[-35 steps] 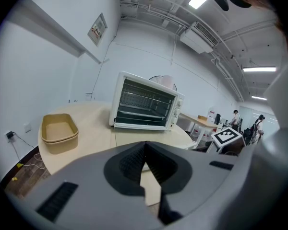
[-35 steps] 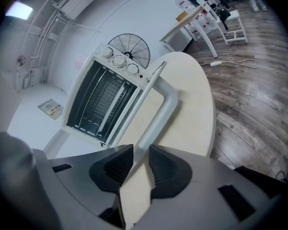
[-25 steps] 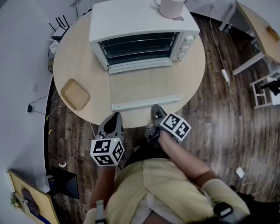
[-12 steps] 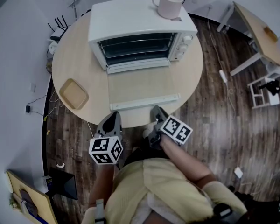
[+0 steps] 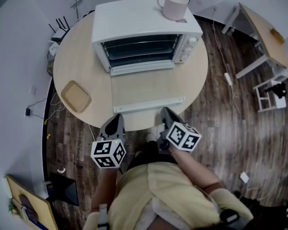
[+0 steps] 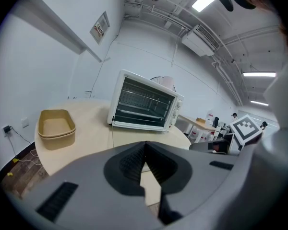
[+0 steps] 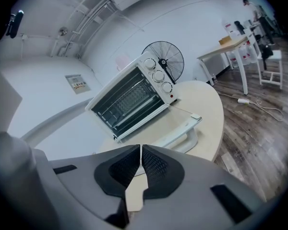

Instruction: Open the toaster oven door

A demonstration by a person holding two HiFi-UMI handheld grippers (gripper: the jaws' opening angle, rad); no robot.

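I look down on a round table of pale wood [image 5: 74, 56] standing on a dark, glossy plank floor [image 5: 221, 128]. Plain white walls [image 5: 14, 47] close in on the left, and a small framed notice [image 6: 101, 27] hangs on one of them. To the right stands a second pale wooden desk on white legs [image 5: 261, 28], with a white stool-like frame [image 5: 268, 94] near it. A black pedestal fan [image 7: 163, 57] stands behind the round table. A white power strip with its cable [image 5: 229, 77] lies on the floor. Overhead, a bright strip light [image 6: 204, 0] glows near exposed pipes and a white ceiling air unit [image 6: 201, 32].
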